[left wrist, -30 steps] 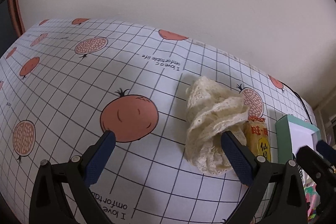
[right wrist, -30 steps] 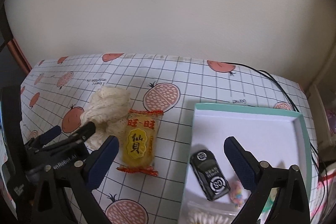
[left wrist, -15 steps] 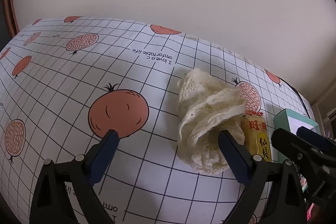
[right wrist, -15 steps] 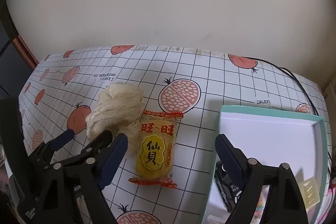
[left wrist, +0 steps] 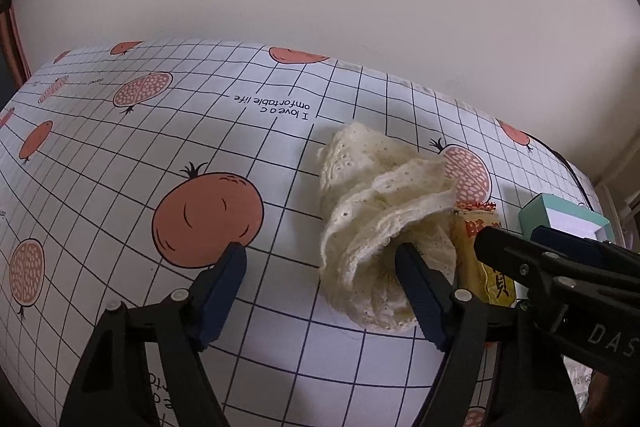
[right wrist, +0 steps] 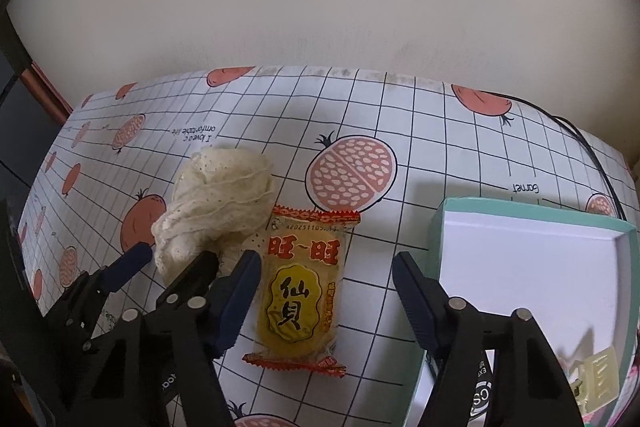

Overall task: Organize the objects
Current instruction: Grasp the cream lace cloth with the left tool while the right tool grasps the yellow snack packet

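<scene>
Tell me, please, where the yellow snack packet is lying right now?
In the right wrist view, the snack packet lies flat on the tablecloth, between the cream cloth and the teal box.

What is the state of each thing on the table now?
Left tongs: open, empty.
Right tongs: open, empty, over the snack.
Snack: sealed, flat on the table.
Cloth: crumpled, touching the snack.
Box: open, no lid on.

Crumpled cream lace cloth (right wrist: 218, 203) touching yellow snack packet (right wrist: 302, 291) (flat) beside teal box (right wrist: 536, 291).
</scene>
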Demonstrator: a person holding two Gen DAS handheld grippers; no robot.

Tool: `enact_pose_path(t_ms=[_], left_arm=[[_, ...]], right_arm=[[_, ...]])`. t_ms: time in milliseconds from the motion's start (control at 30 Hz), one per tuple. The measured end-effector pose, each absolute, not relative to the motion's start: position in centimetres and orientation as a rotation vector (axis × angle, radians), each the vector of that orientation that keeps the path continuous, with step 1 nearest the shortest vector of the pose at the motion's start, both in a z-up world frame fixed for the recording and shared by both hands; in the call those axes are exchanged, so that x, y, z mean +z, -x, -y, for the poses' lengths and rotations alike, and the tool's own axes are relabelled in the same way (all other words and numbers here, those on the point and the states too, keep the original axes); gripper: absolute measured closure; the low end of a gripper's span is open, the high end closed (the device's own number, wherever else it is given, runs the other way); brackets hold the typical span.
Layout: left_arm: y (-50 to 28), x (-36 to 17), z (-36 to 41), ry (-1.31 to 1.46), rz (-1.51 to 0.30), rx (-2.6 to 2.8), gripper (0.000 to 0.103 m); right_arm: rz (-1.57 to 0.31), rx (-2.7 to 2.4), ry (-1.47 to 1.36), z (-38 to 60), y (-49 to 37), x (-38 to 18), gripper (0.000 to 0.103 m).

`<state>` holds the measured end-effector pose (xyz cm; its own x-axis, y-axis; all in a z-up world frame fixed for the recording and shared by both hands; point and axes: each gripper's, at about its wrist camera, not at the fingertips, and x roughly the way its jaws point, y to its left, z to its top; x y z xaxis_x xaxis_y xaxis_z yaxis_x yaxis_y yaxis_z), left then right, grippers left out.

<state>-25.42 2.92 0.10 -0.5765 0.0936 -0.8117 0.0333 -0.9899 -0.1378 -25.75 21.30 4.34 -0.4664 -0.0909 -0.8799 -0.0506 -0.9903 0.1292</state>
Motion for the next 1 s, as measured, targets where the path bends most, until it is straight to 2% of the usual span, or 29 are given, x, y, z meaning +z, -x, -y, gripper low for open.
enact_pose_path(t_ms=[367,600,1000], left_arm=[[25.3,0.2,-3.8,1.402,0.176,2.744,0.046],[25.3,0.2,-4.4,1.385,0.138,2.722,0.062],[25.1,0.1,-4.2,1.374,0.144,2.734,0.070]], right_arm=[[0.231,-2.632,-1.621,-20.9,25.8,3.7,0.044],[0.245,-2.605,-1.629,-20.7,25.8,3.5,0.049],[0.261,-2.622,-1.654,-21.8,25.9,3.6,0.052]])
